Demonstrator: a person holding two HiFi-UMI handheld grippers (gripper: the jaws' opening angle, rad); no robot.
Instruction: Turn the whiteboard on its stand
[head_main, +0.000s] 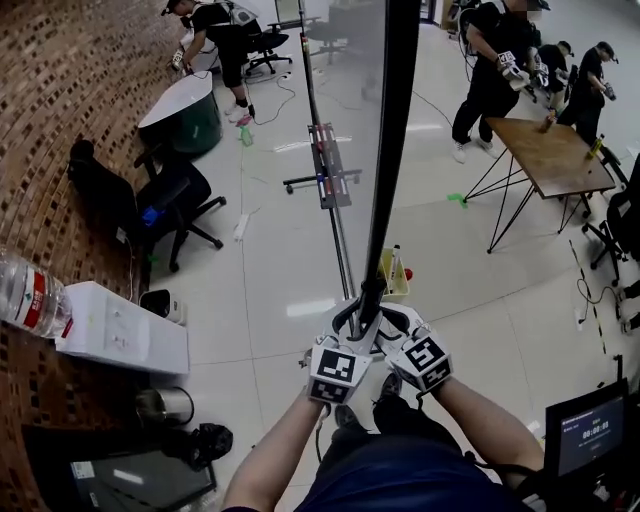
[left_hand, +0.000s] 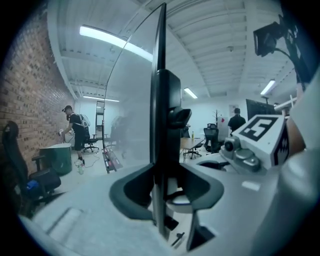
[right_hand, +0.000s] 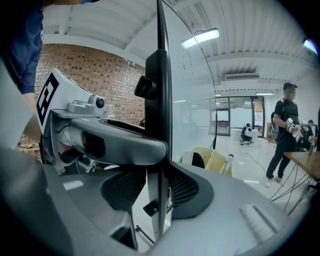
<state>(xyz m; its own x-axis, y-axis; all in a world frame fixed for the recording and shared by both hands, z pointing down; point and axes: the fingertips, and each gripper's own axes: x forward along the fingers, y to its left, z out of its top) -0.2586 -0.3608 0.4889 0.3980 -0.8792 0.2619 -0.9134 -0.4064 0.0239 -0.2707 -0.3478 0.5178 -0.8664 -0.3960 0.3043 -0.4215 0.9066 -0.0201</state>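
Note:
I see the whiteboard (head_main: 390, 150) edge-on, a tall black frame strip with the pale board face to its left. Its stand's rail and foot (head_main: 327, 165) run along the floor below. Both grippers meet at the frame's near end. My left gripper (head_main: 352, 318) clamps the frame from the left, my right gripper (head_main: 400, 322) from the right. In the left gripper view the frame (left_hand: 159, 100) sits between the pads of the left gripper (left_hand: 162, 187), which touch it. In the right gripper view the right gripper (right_hand: 159, 185) pinches the same edge (right_hand: 162, 100), with the left gripper (right_hand: 100, 140) alongside.
A brick wall runs along the left, with a black office chair (head_main: 175, 205), a white box (head_main: 125, 330) and a water bottle (head_main: 30, 295). A yellow bin (head_main: 393, 272) stands by the board's foot. People work at a wooden table (head_main: 550, 155) at the right. A monitor (head_main: 590, 435) is at the lower right.

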